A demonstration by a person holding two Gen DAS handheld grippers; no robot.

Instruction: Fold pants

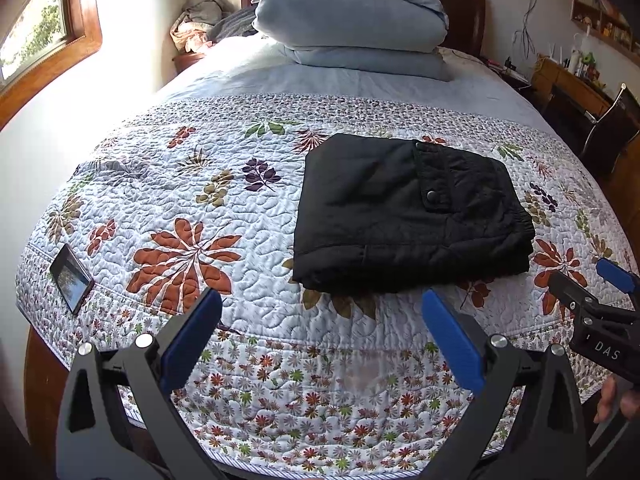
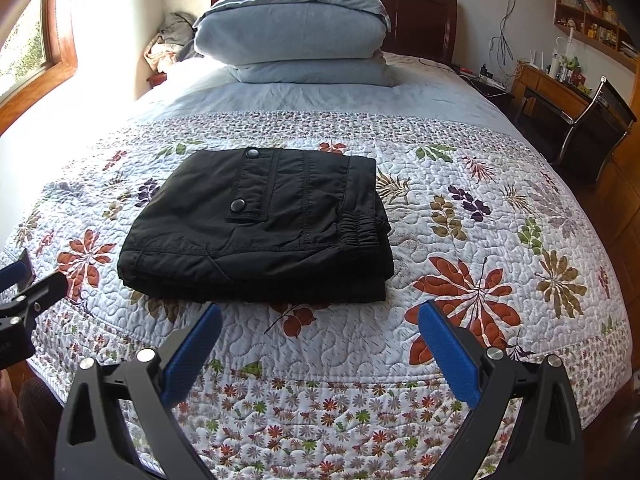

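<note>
**A lived-in home bedroom**

A bed (image 2: 320, 92) fills most of both views, spread with a quilted floral bedspread (image 2: 480, 240) and backed by a dark wooden headboard (image 2: 420, 20). Two pale blue pillows (image 2: 292, 36) are stacked at the far end. A heap of loose clothes (image 2: 168, 40) sits in the far left corner beside a wood-framed window (image 2: 36, 52) with greenery outside. Along the right wall stand a wooden desk (image 2: 552, 88) crowded with small items, a dark chair (image 2: 600, 120) and wall shelves (image 2: 592, 20) holding books. Cables (image 2: 506, 32) hang down the far wall. A phone (image 1: 72, 278) lies at the bed's near left edge.
</note>
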